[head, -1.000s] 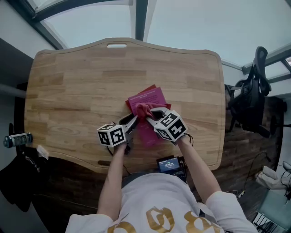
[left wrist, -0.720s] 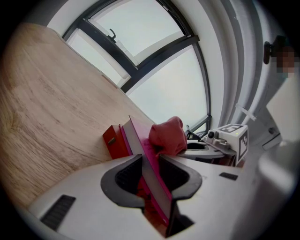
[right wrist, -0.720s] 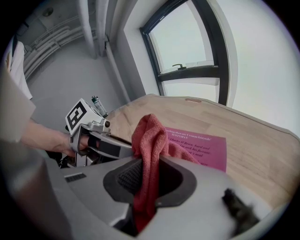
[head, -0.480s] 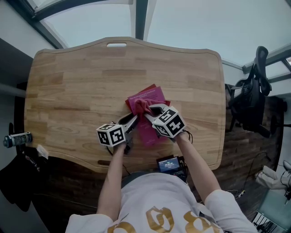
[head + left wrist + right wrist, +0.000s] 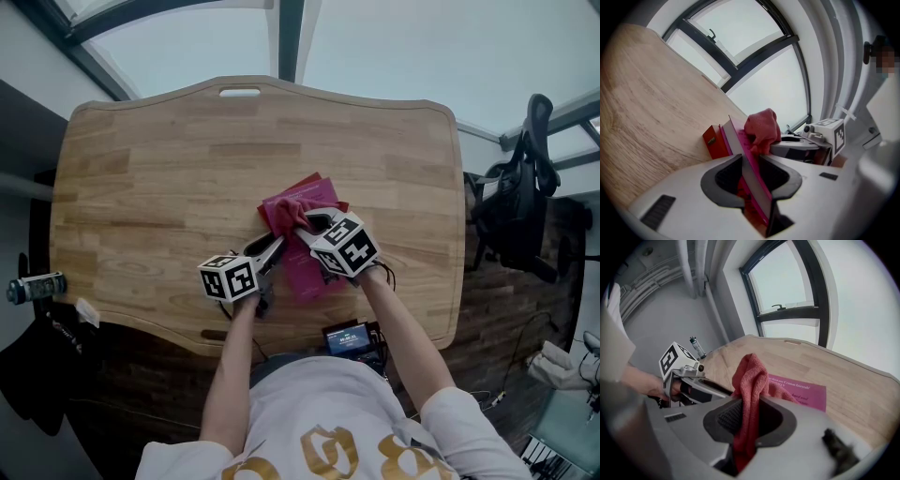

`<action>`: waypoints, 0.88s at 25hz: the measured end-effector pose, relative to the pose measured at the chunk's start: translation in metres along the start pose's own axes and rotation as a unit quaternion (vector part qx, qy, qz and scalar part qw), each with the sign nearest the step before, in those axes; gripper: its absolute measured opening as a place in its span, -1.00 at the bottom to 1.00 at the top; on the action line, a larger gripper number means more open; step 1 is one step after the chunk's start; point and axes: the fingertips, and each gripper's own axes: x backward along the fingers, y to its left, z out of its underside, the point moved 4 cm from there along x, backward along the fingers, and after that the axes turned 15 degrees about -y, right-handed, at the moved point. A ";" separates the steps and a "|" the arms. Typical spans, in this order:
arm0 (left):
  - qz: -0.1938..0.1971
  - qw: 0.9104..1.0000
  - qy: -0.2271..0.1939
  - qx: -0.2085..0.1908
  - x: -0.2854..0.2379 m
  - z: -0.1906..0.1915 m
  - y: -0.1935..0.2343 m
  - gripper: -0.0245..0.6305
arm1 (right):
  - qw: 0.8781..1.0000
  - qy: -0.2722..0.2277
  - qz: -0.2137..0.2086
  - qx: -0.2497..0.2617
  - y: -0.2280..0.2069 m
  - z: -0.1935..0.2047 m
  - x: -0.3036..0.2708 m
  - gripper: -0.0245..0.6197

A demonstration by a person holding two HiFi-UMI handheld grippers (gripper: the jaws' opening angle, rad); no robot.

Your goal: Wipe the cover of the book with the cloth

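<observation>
A pink book (image 5: 307, 217) lies on the wooden table (image 5: 150, 178), on top of a red book whose corner (image 5: 712, 141) shows beyond it. My left gripper (image 5: 273, 251) is shut on the pink book's near edge (image 5: 749, 173), which runs between its jaws. My right gripper (image 5: 307, 228) is shut on a red cloth (image 5: 749, 394). The bunched cloth (image 5: 291, 214) rests on the book's cover near its far left corner. In the left gripper view the cloth (image 5: 762, 130) sits on the cover with the right gripper (image 5: 799, 146) just behind it.
An office chair (image 5: 516, 202) stands right of the table. A small device with a lit screen (image 5: 349, 337) sits at the table's near edge. A bottle (image 5: 36, 286) lies off the table's left side. A window frame (image 5: 787, 310) runs behind the far edge.
My right gripper has slid the cloth a little up and left across the book's cover. The left gripper and the book have stayed put.
</observation>
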 end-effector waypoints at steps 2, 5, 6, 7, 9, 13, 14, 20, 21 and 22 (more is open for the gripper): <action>0.000 1.000 0.000 0.000 0.000 0.000 0.000 -0.56 | 1.000 0.000 0.000 0.000 -0.001 -0.001 -0.001 -0.70; -0.001 1.000 0.001 0.000 0.001 0.000 0.000 -0.56 | 1.000 0.000 0.001 -0.001 -0.002 -0.002 -0.003 -0.70; -0.001 1.000 0.001 -0.001 0.001 0.000 0.000 -0.56 | 1.000 -0.001 0.001 -0.001 -0.002 -0.003 -0.003 -0.70; -0.001 1.000 0.001 -0.001 0.001 0.000 0.000 -0.56 | 1.000 -0.001 0.002 -0.001 -0.003 -0.003 -0.004 -0.70; -0.001 1.000 0.001 -0.001 0.001 0.000 0.000 -0.56 | 1.000 -0.002 0.004 -0.002 -0.004 -0.004 -0.005 -0.70; -0.001 1.000 0.001 -0.002 0.001 0.000 0.000 -0.56 | 1.000 -0.002 0.005 -0.005 -0.006 -0.006 -0.007 -0.70; -0.002 1.000 0.001 -0.002 0.001 0.000 0.000 -0.56 | 1.000 -0.003 0.005 -0.006 -0.006 -0.006 -0.007 -0.70; 0.000 1.000 0.004 -0.003 0.001 0.000 -0.001 -0.55 | 1.000 -0.005 0.009 -0.006 -0.009 -0.009 -0.009 -0.70; 0.000 1.000 0.004 -0.003 0.001 0.000 -0.001 -0.55 | 1.000 -0.006 0.010 -0.006 -0.010 -0.010 -0.010 -0.70; 0.000 1.000 0.004 -0.003 0.001 0.000 -0.001 -0.55 | 1.000 -0.006 0.011 -0.006 -0.010 -0.010 -0.011 -0.70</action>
